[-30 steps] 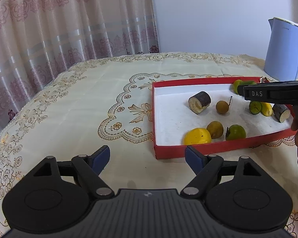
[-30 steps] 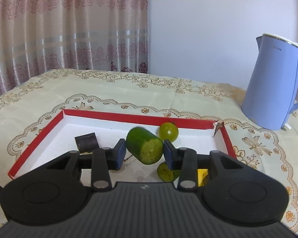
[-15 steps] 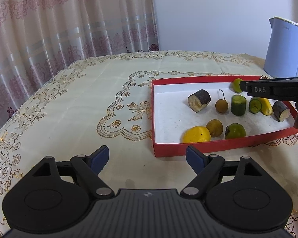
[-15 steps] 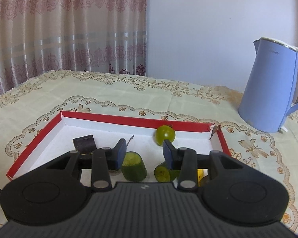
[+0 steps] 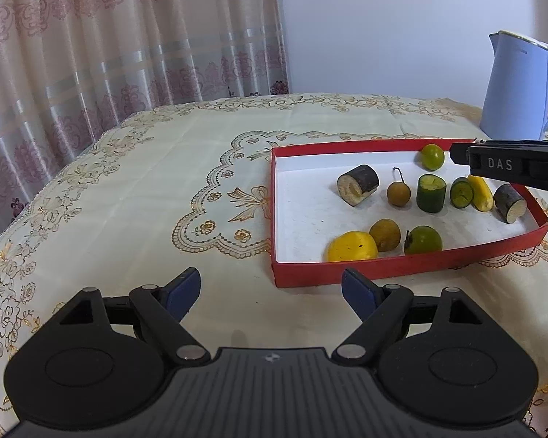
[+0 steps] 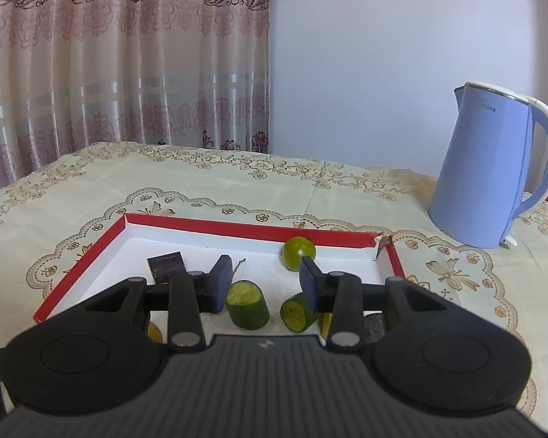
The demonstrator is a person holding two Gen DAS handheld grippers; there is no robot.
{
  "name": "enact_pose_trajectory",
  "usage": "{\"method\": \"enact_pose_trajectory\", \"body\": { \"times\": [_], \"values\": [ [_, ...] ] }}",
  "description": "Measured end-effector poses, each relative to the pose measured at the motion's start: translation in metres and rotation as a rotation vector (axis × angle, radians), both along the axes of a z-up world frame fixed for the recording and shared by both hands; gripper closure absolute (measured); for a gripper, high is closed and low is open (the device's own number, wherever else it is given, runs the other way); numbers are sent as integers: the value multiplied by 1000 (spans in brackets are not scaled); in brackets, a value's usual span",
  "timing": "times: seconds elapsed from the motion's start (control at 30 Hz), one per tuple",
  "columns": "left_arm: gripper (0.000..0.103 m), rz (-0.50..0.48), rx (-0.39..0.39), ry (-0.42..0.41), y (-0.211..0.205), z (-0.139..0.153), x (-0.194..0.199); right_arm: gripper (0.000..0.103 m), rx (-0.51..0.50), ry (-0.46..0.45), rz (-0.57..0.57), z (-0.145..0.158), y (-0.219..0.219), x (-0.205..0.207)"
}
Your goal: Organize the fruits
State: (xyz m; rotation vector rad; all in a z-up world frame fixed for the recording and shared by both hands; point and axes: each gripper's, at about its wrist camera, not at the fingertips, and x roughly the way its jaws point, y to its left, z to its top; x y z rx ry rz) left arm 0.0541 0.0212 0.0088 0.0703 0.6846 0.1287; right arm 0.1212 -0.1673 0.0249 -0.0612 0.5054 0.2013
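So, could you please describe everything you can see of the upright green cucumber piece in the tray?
The cucumber piece is a short cylinder with dark green skin and a pale, rough-cut top face. It stands upright on the white floor of the red tray, between a brown stemmed fruit and a tilted cucumber slice, touching neither. The open right gripper hangs above it, apart.

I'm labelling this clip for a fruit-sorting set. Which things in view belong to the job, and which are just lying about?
Part of the job:
red tray
upright cucumber piece
green round fruit
yellow fruit
brown longan with stem
right gripper, open and empty
left gripper, open, short of the tray

Just lying about:
blue electric kettle
embroidered tablecloth
curtain
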Motion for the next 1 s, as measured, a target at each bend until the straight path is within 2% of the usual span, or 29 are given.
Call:
{"method": "enact_pose_trajectory", "body": {
  "times": [0.47,0.67,0.83,1.0],
  "values": [
    [18,-19,-19,7,-4,-1,0,60,32,-32,1,7,-13,-48],
    [18,-35,-24,20,-9,-3,2,46,38,-50,8,11,-18,-81],
    [18,-46,-21,23,-14,-4,4,21,28,-68,-2,16,-22,-107],
    [18,-56,-19,24,-19,-5,4,6,1,-59,-27,18,-27,-128]
  ]
}}
